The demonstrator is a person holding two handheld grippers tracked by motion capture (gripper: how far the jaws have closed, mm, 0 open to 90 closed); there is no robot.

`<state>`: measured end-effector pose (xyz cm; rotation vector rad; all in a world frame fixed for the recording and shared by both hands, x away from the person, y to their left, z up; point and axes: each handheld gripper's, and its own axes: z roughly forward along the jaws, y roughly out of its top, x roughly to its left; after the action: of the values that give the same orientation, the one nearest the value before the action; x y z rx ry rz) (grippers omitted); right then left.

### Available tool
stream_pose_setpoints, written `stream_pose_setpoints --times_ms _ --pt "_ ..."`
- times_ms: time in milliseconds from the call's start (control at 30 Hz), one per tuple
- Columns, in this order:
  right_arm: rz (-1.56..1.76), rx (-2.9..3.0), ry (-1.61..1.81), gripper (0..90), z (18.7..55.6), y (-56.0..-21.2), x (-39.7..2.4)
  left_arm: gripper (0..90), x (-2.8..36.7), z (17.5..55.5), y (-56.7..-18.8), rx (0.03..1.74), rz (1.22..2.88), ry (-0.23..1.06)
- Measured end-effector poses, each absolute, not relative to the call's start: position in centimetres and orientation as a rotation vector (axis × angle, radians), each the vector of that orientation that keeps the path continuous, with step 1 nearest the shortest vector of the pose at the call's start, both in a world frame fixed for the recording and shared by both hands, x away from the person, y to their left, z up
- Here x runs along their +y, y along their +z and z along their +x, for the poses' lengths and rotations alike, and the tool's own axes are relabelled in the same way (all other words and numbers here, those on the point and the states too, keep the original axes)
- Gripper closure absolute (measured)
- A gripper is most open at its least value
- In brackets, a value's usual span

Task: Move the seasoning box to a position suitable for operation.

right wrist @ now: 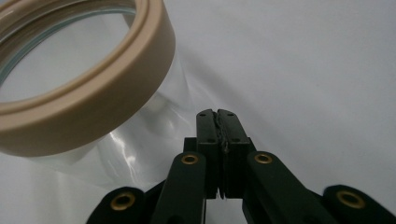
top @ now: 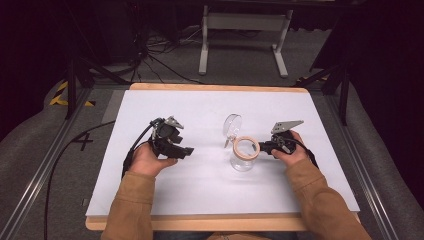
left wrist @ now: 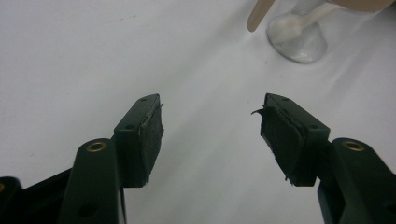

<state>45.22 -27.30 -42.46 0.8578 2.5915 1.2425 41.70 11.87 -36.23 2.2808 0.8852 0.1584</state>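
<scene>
A clear glass jar (top: 242,161) with a beige rim (top: 246,147) stands upright at the middle of the white table. Its clear lid (top: 231,127) is swung up and back on the far left side. My right gripper (top: 263,148) sits just right of the jar, near the rim. In the right gripper view its jaws (right wrist: 218,114) are shut with nothing between them, close beside the jar's glass wall (right wrist: 140,140) below the rim (right wrist: 93,93). My left gripper (top: 185,151) is well left of the jar and open, its jaws (left wrist: 210,126) empty, with the jar's base (left wrist: 299,42) ahead.
The white table top (top: 210,190) has a wooden edge (top: 200,222) at the front. Beyond the far edge are a white frame's legs (top: 245,40) and loose cables (top: 160,55) on the floor. A black cable (top: 75,145) trails off the table's left side.
</scene>
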Motion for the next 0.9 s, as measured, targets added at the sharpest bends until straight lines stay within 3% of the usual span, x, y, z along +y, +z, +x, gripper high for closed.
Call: stream_pose_setpoints --times_ms 533,900 --pt "0.847 2.601 1.221 89.7 45.1 -42.5 -26.7 36.8 11.9 41.8 -36.2 0.956 2.284 0.114" --pt "0.844 2.601 1.181 89.8 44.0 -42.5 -26.4 33.9 11.2 42.3 -35.7 0.896 2.275 0.122"
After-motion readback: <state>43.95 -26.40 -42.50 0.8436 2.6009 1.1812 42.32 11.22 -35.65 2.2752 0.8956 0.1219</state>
